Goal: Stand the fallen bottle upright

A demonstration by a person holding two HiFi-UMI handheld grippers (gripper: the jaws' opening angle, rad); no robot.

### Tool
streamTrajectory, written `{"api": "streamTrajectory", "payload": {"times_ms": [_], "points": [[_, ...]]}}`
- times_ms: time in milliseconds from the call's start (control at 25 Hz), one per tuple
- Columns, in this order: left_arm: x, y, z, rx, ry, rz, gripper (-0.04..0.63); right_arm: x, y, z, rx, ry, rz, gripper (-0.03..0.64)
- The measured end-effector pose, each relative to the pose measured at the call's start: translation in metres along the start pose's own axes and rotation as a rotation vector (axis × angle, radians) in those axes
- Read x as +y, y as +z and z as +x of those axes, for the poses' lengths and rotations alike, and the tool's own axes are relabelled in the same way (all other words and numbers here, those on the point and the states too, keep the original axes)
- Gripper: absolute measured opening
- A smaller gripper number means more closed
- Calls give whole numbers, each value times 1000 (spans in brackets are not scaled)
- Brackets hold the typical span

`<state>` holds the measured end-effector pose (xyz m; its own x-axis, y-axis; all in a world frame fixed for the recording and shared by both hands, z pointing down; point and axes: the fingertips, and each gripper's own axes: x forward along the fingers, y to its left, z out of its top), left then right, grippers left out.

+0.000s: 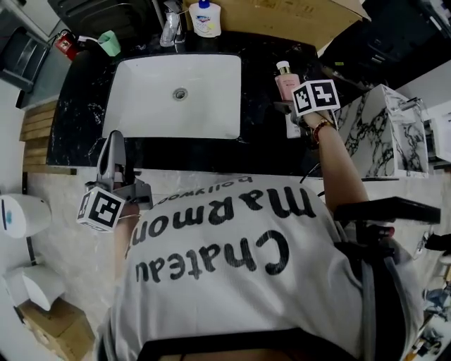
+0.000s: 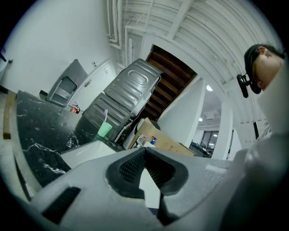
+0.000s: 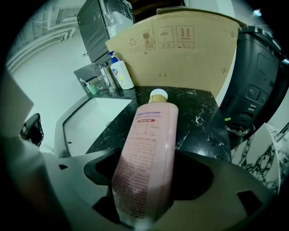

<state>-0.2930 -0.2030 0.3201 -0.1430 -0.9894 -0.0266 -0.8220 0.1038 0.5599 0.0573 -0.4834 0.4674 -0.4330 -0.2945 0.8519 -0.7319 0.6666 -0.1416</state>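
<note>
The pink bottle (image 1: 287, 84) with a pale cap is on the black marble counter (image 1: 77, 120), right of the sink. My right gripper (image 1: 285, 106) is shut on its lower body. In the right gripper view the pink bottle (image 3: 146, 149) runs along the jaws of the right gripper (image 3: 149, 185), cap pointing away toward the cardboard; I cannot tell whether its base rests on the counter. My left gripper (image 1: 113, 144) hangs shut and holds nothing at the counter's front edge, left of the person's body. In the left gripper view the left gripper (image 2: 144, 151) has its pads meeting at the tips.
A white sink basin (image 1: 176, 88) fills the counter's middle, with a faucet (image 1: 170, 28) behind it. A white pump bottle (image 1: 205, 17) and a green cup (image 1: 109, 42) stand at the back. A cardboard sheet (image 1: 282, 14) leans behind. A marble-patterned block (image 1: 384, 130) sits to the right.
</note>
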Motion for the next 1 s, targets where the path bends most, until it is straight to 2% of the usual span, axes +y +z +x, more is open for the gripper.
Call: {"api": "streamTrajectory", "payload": {"times_ms": [280, 520, 640, 840, 1000], "points": [[-4, -2, -19, -30, 29, -14, 14, -5, 0, -10, -87, 19, 69, 337], [-12, -2, -22, -34, 28, -12, 14, 4, 4, -20, -157, -18, -20, 337], [-17, -1, -19, -33, 11, 12, 14, 6, 6, -26, -208, -22, -37, 337], [-22, -7, -15, -24, 4, -17, 14, 7, 9, -37, -292, -25, -51, 337], [-28, -11, -13, -7, 0, 6, 14, 13, 10, -43, -338, -32, -103, 337]]}}
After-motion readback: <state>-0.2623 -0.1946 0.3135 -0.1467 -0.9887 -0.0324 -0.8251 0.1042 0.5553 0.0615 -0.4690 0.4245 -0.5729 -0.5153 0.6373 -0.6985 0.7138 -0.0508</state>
